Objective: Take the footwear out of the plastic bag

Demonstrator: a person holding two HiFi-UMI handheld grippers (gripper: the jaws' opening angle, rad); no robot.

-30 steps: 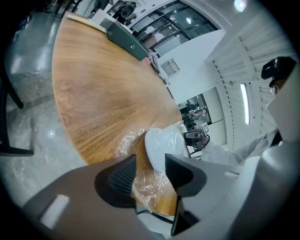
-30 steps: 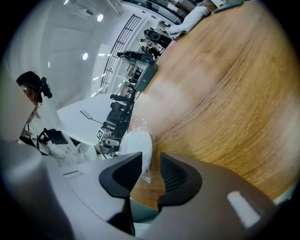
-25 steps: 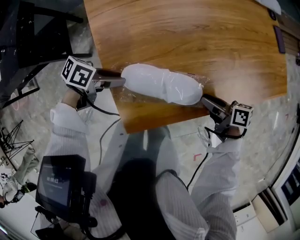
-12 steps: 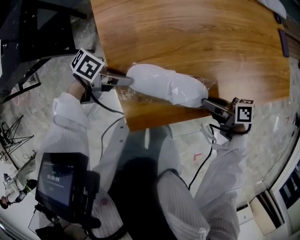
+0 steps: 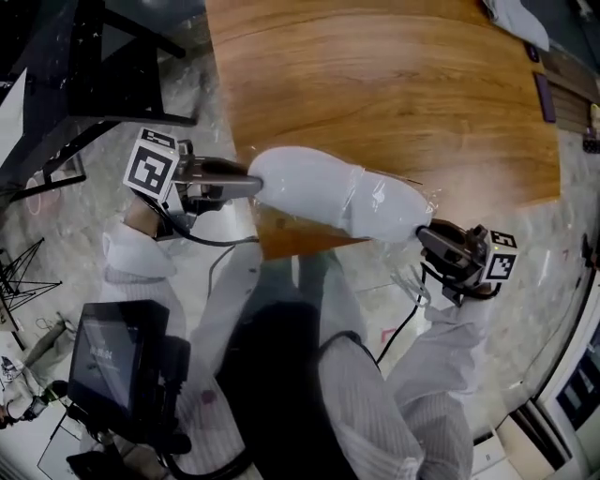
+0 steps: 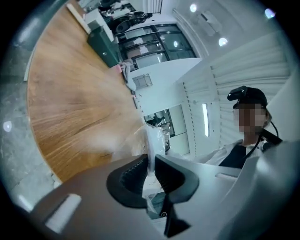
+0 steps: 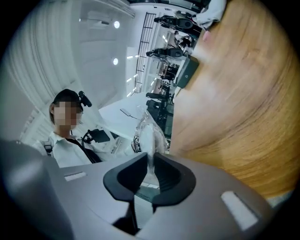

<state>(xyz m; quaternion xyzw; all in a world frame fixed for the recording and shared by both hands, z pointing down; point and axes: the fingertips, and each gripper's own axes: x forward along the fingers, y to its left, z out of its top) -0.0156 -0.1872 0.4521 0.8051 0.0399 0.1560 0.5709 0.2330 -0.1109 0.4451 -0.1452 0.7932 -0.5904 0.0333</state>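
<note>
A clear plastic bag (image 5: pixel 394 214) with white footwear (image 5: pixel 309 183) inside hangs stretched between my two grippers over the near edge of the wooden table (image 5: pixel 394 84). My left gripper (image 5: pixel 251 184) grips the bag's left end. Its jaws are closing, with a thin fold of film (image 6: pixel 152 140) pinched between the pads of the left gripper (image 6: pixel 151 161). My right gripper (image 5: pixel 424 234) holds the bag's right end. In the right gripper view, the right gripper (image 7: pixel 151 164) is closing too, its pads pressing on a crumpled tuft of plastic (image 7: pixel 147 136).
A dark flat object (image 5: pixel 546 97) and a white cloth (image 5: pixel 516 19) lie at the table's far right. A black metal frame (image 5: pixel 84 84) stands on the floor to the left. A screen device (image 5: pixel 117 361) hangs at the person's side, with cables running to both grippers.
Both grippers closed on the bag's ends. The bag with the footwear rose off the tabletop and came toward the near edge.
</note>
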